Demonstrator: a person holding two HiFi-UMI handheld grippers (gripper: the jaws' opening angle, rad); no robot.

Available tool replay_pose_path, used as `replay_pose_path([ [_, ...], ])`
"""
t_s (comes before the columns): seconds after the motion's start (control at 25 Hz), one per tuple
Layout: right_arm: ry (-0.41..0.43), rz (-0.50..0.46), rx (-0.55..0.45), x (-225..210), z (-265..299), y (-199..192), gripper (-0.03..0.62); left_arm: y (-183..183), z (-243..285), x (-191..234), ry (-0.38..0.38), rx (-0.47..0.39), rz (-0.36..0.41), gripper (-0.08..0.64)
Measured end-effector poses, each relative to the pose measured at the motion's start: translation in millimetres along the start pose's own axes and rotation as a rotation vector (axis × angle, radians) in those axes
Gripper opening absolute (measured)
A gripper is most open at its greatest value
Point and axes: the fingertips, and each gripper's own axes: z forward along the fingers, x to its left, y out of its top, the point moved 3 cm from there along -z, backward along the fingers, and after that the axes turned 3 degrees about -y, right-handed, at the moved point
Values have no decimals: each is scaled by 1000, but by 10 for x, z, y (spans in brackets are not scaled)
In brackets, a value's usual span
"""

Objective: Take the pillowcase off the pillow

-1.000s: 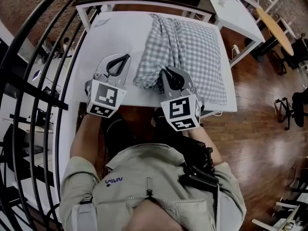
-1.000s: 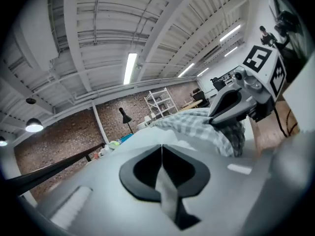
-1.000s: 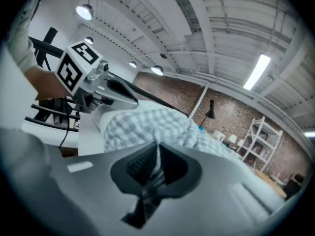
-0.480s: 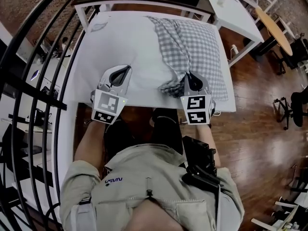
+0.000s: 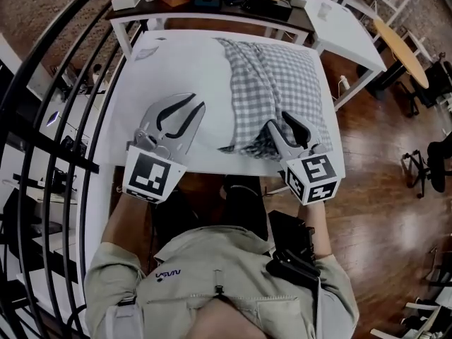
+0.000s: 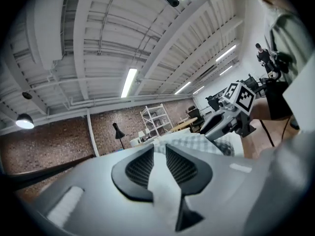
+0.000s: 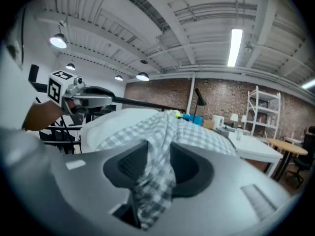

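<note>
The pillowcase [image 5: 272, 83], grey-and-white checked, lies rumpled over the right half of the white pillow [image 5: 180, 62], which covers most of the white bench [image 5: 208, 167]; the pillow's left half is bare. The case's near end narrows to a bunch that runs into the right tongs [image 5: 281, 122] at the bench's front edge. Those jaws have just been opening and stand well apart, the checked cloth hanging slack between the pads. The left tongs [image 5: 191, 106] have just been opening slightly, yet a fold of white pillow fabric fills their narrow gap, touching both pads.
</note>
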Motion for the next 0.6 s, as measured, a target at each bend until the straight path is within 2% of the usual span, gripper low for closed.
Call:
replay_pose_path([
  [0.12,18,-68,-84,-9,86,441,170,102,265,423,34,19,23,96],
  [0.32,-30,-107,-223,-237,395,1110,150,-95,862,1010,71,133,-57,202],
  [0.44,-22,-99,-176,-400,835,1261,147,-436,1131,1153,58,241,-150,229],
  [0.52,38,-57,-121,-415,1149,1296,147,-657,1265,1120,20,289,-227,272],
  [0.6,106,-15,-65,-366,1456,1327,147,-761,1311,1070,8,321,-259,273],
])
